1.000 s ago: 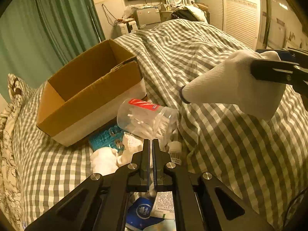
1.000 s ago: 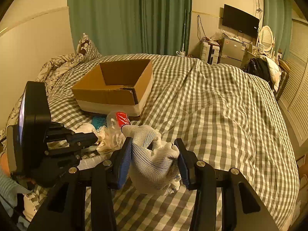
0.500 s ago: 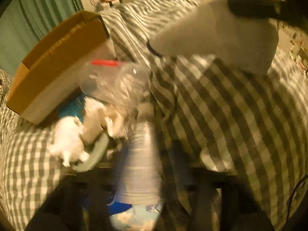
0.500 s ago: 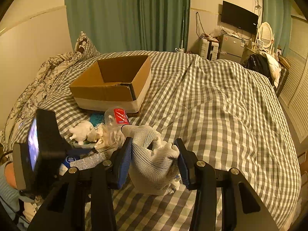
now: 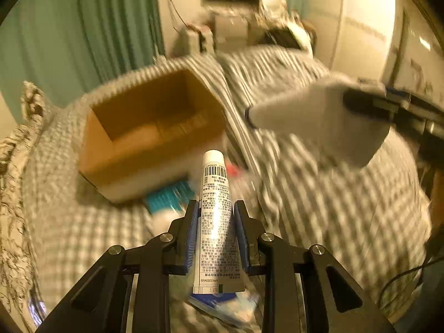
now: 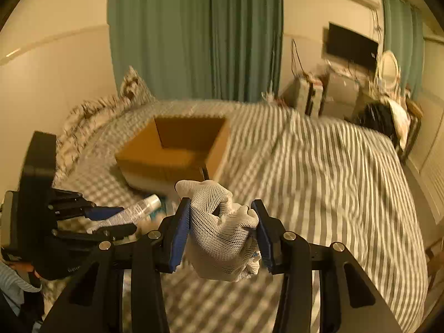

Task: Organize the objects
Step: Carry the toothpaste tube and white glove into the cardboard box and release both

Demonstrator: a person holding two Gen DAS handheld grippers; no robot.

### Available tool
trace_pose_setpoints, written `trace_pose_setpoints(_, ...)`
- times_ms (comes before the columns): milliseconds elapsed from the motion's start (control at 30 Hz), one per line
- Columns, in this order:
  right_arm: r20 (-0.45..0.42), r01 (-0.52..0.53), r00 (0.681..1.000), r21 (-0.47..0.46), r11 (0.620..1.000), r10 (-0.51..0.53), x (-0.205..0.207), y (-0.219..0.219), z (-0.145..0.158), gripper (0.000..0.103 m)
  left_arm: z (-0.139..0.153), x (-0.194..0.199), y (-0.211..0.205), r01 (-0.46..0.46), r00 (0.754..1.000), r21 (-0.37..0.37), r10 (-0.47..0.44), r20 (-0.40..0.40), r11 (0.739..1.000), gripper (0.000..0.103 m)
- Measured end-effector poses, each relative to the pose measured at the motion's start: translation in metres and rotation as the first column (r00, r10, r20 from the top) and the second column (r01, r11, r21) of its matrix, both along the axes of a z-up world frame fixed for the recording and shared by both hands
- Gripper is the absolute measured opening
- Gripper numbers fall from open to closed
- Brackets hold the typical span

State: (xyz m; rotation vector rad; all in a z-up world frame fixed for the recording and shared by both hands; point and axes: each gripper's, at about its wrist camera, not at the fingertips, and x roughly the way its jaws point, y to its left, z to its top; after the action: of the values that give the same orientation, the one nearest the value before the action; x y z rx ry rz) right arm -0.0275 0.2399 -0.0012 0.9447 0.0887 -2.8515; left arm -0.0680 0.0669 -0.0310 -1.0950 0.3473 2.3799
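My left gripper (image 5: 216, 208) is shut on a white tube (image 5: 216, 222) with a barcode and holds it above the bed, cap pointing away. The tube also shows in the right wrist view (image 6: 130, 213), held by the left gripper (image 6: 111, 216). My right gripper (image 6: 222, 208) is shut on a bunched white mesh glove (image 6: 222, 233), which also shows in the left wrist view (image 5: 319, 119) at the right. An open, seemingly empty cardboard box (image 5: 152, 127) stands on the checked bed beyond both grippers, also seen in the right wrist view (image 6: 177, 144).
A teal pack (image 5: 169, 194), a red-labelled item (image 5: 234, 169) and blue-white packets (image 5: 222, 302) lie in front of the box on the checked bedspread (image 6: 319, 180). Patterned pillows (image 6: 94, 111) and green curtains (image 6: 194, 33) are behind. Both views are motion-blurred.
My left gripper, shut and empty one second ago, dipped to the pile and now holds the white tube lifted up. The right gripper with the glove has risen and moved toward the box.
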Motion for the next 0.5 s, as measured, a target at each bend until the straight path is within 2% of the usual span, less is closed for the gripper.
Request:
trace_pose_setpoints(100, -0.046, -0.043, 0.998, -0.007, 0.999, 0.043, -0.018, -0.012, 0.024, 0.043, 0.027, -0.023, -0.012, -0.064, 0.996, 0.018, 0.065, -0.067, 0.998, 0.026)
trace_pose_setpoints(267, -0.103, -0.093, 0.990, 0.010, 0.996, 0.094, -0.056, -0.035, 0.054, 0.043, 0.049, -0.069, -0.023, -0.136, 0.986, 0.066, 0.141, -0.089, 0.989, 0.026)
trace_pose_setpoints(367, -0.111, -0.111, 0.988, 0.006, 0.994, 0.111, -0.092, -0.049, 0.064, 0.043, 0.048, -0.100, -0.022, -0.164, 0.981, 0.062, 0.169, -0.092, 0.984, 0.026)
trace_pose_setpoints(500, -0.087, -0.120, 0.989, -0.016, 0.993, 0.119, -0.135, -0.064, 0.059, 0.043, 0.037, -0.137, -0.027, -0.202, 0.977, 0.092, 0.208, -0.055, 0.975, 0.026)
